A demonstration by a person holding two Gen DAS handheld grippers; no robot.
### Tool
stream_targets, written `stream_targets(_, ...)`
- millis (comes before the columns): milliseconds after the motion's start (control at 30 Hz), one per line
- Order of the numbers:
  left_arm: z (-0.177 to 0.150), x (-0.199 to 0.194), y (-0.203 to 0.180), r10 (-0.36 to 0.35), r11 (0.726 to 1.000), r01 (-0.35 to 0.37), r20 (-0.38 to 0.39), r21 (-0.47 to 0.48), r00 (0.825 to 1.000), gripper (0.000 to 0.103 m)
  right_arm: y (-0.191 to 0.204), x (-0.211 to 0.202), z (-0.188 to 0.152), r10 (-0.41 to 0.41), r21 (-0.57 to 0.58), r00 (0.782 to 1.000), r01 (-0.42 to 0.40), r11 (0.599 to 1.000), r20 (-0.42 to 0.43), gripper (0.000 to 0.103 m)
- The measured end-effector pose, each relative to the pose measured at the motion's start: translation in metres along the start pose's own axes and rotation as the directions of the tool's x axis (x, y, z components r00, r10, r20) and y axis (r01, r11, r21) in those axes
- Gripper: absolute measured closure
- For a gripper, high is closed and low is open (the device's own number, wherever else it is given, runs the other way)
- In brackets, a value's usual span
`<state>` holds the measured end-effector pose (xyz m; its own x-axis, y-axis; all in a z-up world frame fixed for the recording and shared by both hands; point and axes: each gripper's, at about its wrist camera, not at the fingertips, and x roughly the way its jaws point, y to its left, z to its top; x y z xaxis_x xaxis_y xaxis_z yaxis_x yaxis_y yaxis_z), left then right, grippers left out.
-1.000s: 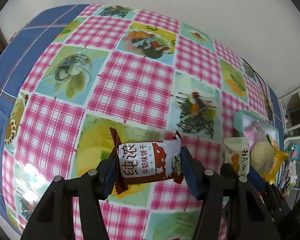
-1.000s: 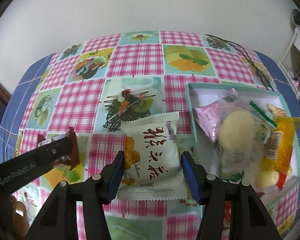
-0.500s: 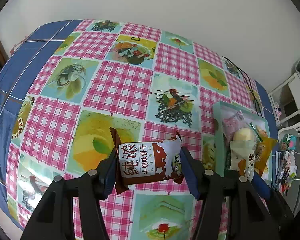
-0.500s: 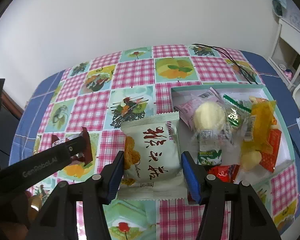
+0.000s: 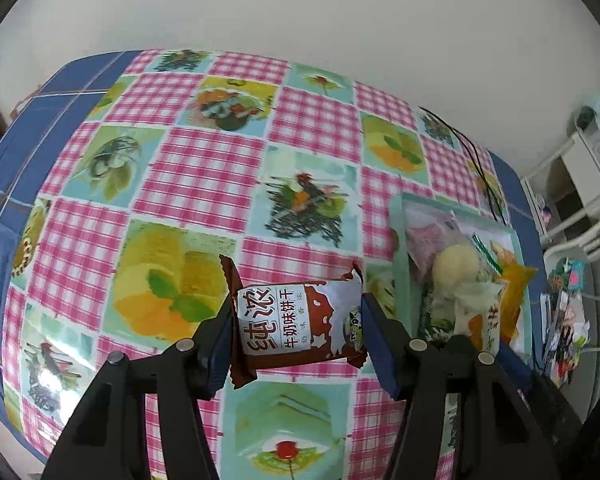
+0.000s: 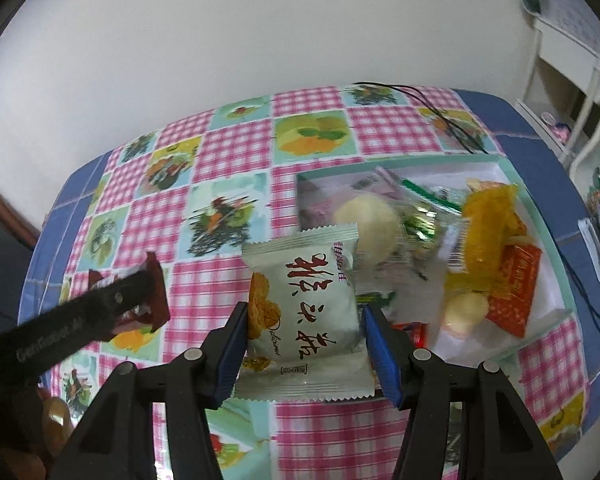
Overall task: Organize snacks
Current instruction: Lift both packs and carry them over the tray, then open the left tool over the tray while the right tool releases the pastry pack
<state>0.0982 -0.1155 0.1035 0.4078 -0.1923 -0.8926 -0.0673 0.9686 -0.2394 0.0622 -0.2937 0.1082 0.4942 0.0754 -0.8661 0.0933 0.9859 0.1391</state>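
Note:
My left gripper [image 5: 298,334] is shut on a brown and white biscuit packet [image 5: 296,326] and holds it above the checked tablecloth. My right gripper [image 6: 302,342] is shut on a pale green pastry packet [image 6: 304,312] and holds it over the near left corner of the teal tray [image 6: 556,256]. The tray holds several snacks, among them a pink packet, a round yellow bun [image 6: 366,220] and an orange packet [image 6: 486,224]. In the left wrist view the tray [image 5: 398,220] is at the right. The left gripper with its brown packet [image 6: 152,292] shows at the left of the right wrist view.
The table is covered with a pink check and fruit-picture cloth [image 5: 204,176] over blue fabric. A black cable [image 6: 440,112] runs across the far right corner. A white shelf unit [image 6: 572,64] and clutter stand beyond the table's right edge. A white wall is behind.
Both grippers have risen and drawn back, so more of the table and tray is in view. The pastry packet has moved right, over the tray's corner. Both packets stay gripped.

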Motion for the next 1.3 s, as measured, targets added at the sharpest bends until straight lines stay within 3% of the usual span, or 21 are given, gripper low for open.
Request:
stream_targets(367,-0.015,0.014,-0.058,-0.04,0.992,0.045,-0.044,0.122,0.998,0.043,-0.087,-0.004,0.004,-0.061,0.178,0.998,0.06,0.982,0.002,0.044)
stream_targets(633,-0.027,0.014,-0.114,-0.097,0.964,0.104,-0.041,0.243,0.994,0.043,-0.145,-0.008,-0.001,-0.102,0.297,0.995,0.096,0.95,0.004,0.044)
stream_targets(833,-0.034,0.027,-0.151,-0.095,0.942,0.106,-0.049,0.319,0.994,0.043,-0.165,0.001,-0.004,-0.097,0.338,0.995,0.097,0.936,-0.017,0.044)
stream_targets(1300,-0.03,0.05,-0.179,-0.092,0.933,0.105,-0.053,0.345,0.994,0.043,-0.176,0.019,0.0,-0.108,0.33,0.993,0.117,0.937,-0.046,0.043)
